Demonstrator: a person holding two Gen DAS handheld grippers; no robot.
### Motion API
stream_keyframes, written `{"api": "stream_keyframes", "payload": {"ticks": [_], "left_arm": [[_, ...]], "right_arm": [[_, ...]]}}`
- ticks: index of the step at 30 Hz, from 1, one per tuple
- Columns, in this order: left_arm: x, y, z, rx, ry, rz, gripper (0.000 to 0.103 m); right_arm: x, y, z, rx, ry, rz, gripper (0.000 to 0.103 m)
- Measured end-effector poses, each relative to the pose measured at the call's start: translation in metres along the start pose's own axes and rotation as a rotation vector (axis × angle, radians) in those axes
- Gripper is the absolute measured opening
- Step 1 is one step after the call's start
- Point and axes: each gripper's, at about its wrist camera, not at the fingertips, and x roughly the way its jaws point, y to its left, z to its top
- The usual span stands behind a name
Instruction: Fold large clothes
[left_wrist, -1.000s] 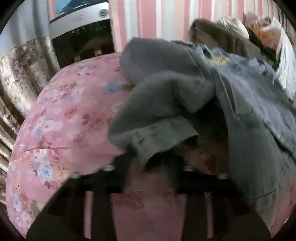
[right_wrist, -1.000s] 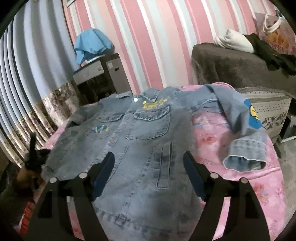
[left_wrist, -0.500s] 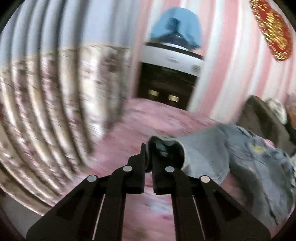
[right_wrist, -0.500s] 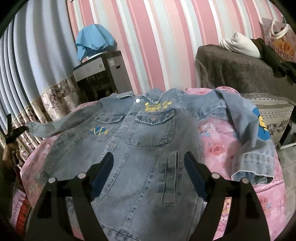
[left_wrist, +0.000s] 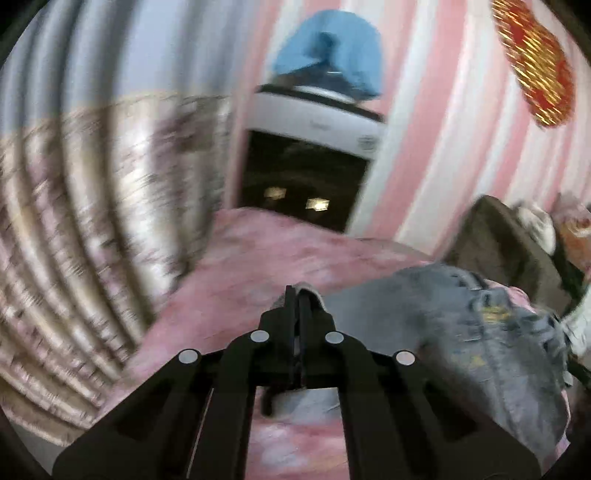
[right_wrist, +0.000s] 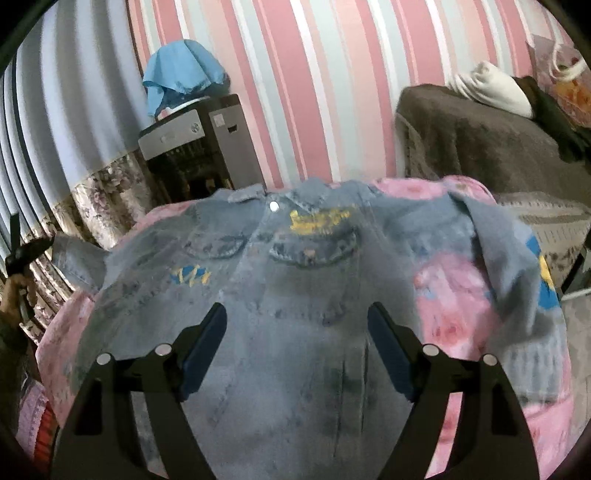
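Denim jacket (right_wrist: 295, 295) spread front-up on pink floral bed (right_wrist: 454, 295); long axis from hem, nearest the right wrist view, to collar, pointing toward the striped wall (right_wrist: 314, 92). Left sleeve (right_wrist: 74, 258) drawn out sideways past the bed edge; right sleeve (right_wrist: 524, 277) draped over the opposite edge, blue and yellow patch visible. Yellow lettering above chest pocket, too blurred to read; blue and yellow emblem below the other pocket. Left tool (left_wrist: 298, 295) clenched on sleeve cuff, fabric between the pads. Right tool (right_wrist: 297, 332) released, hovering over jacket's lower front, nothing between its fingers.
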Motion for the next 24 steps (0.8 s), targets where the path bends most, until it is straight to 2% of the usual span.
{"api": "stream_keyframes", "payload": {"ticks": [3, 6, 9, 13, 16, 18, 20, 21, 24], "left_arm": [[0.020, -0.068, 0.017, 0.074, 0.007, -0.075, 0.000], [0.049, -0.141, 0.020, 0.143, 0.040, -0.143, 0.000], [0.089, -0.215, 0.008, 0.178, 0.102, -0.212, 0.000], [0.136, -0.288, -0.021, 0.206, 0.181, -0.261, 0.000], [0.163, -0.338, -0.044, 0.237, 0.213, -0.264, 0.000], [0.180, -0.372, -0.059, 0.244, 0.240, -0.311, 0.000], [0.194, -0.393, -0.070, 0.245, 0.263, -0.327, 0.002], [0.204, -0.406, -0.077, 0.245, 0.310, -0.336, 0.004], [0.214, -0.414, -0.089, 0.234, 0.382, -0.317, 0.011]], "right_arm": [[0.011, -0.002, 0.021, -0.004, -0.011, 0.002, 0.079], [0.021, -0.011, 0.040, -0.003, -0.029, -0.010, 0.079], [0.035, -0.027, 0.061, -0.014, -0.050, -0.065, 0.079], [0.058, -0.057, 0.084, -0.022, -0.060, -0.163, 0.079], [0.074, -0.073, 0.093, -0.009, -0.049, -0.189, 0.079], [0.085, -0.080, 0.098, -0.002, -0.037, -0.189, 0.079], [0.095, -0.085, 0.100, 0.007, -0.018, -0.188, 0.079], [0.100, -0.087, 0.101, 0.016, -0.003, -0.179, 0.079], [0.103, -0.087, 0.098, 0.022, 0.015, -0.158, 0.079]]}}
